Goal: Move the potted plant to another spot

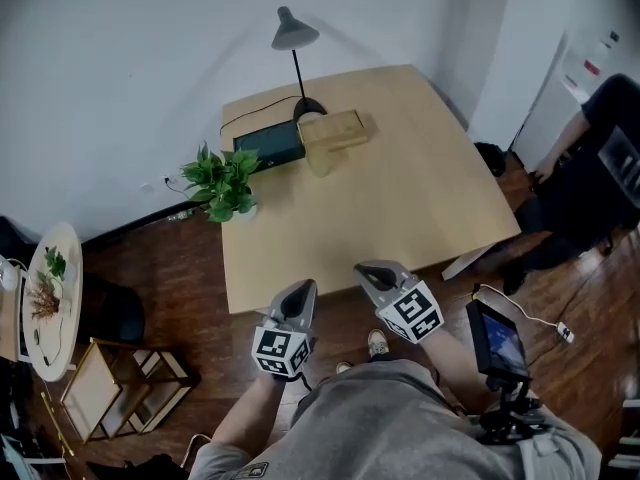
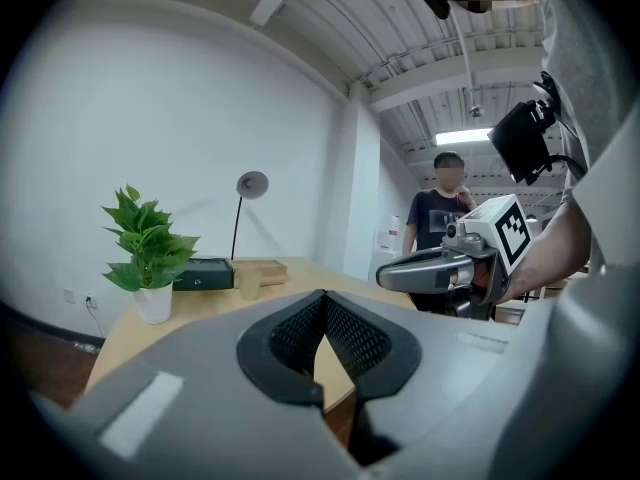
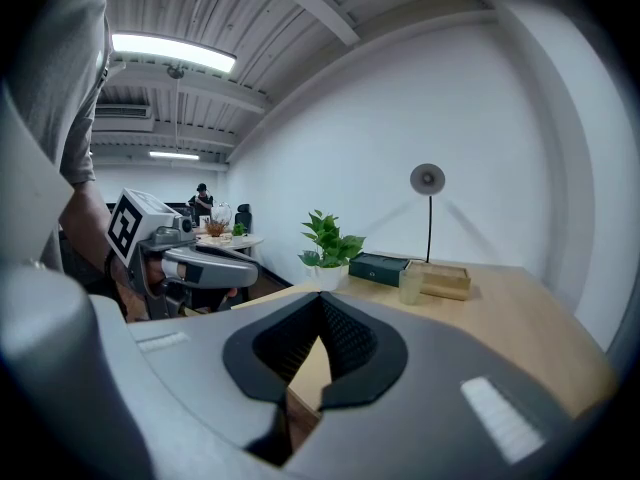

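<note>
Hidden: pot of the potted plant (image 1: 222,182) is mostly covered by leaves | Plant: set by the table's (image 1: 400,198) far-left corner, well apart from both grippers | left gripper (image 1: 303,290), right gripper (image 1: 370,272): jaws pressed together, nothing pinched, positioned at the near edge

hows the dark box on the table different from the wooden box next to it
The dark box is blackish green; the wooden box is pale, close to the table in colour. The dark box lies nearer the potted plant; the wooden box lies farther from it, with a cup just in front. Both are low, rectangular and lie side by side by the lamp at the table's far edge.
</note>
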The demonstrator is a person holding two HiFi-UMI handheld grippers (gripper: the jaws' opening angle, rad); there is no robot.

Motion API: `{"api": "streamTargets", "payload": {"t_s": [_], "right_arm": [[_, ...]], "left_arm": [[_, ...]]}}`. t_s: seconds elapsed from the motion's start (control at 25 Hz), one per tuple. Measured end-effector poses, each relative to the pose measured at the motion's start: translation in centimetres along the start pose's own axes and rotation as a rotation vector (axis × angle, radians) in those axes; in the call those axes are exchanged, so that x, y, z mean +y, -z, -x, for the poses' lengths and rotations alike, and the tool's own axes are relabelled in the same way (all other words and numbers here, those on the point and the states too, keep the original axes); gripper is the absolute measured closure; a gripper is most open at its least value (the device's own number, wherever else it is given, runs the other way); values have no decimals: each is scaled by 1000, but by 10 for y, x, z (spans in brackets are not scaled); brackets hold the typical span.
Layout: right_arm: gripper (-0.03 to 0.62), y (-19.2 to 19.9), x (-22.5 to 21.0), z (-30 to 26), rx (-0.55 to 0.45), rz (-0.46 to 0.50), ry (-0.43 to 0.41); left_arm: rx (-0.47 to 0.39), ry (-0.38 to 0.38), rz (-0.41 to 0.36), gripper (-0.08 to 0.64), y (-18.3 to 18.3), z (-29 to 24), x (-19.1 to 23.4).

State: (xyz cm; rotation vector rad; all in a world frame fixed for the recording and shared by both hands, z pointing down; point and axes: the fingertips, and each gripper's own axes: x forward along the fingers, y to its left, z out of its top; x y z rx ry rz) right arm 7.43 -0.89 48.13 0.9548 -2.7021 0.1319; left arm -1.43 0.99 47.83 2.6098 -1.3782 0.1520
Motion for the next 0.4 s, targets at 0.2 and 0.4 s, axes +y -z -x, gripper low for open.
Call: {"api": "streamTargets", "payload": {"t_s": [0.2, 0.4], "right_arm": [[588, 0, -4, 1, -2, 6, 8], [588, -2, -9, 0, -6, 14, 14]], "left_arm": [[-12, 1, -3, 568, -3, -3, 0], [-21, 3, -6, 568, -6, -8, 1]]}}
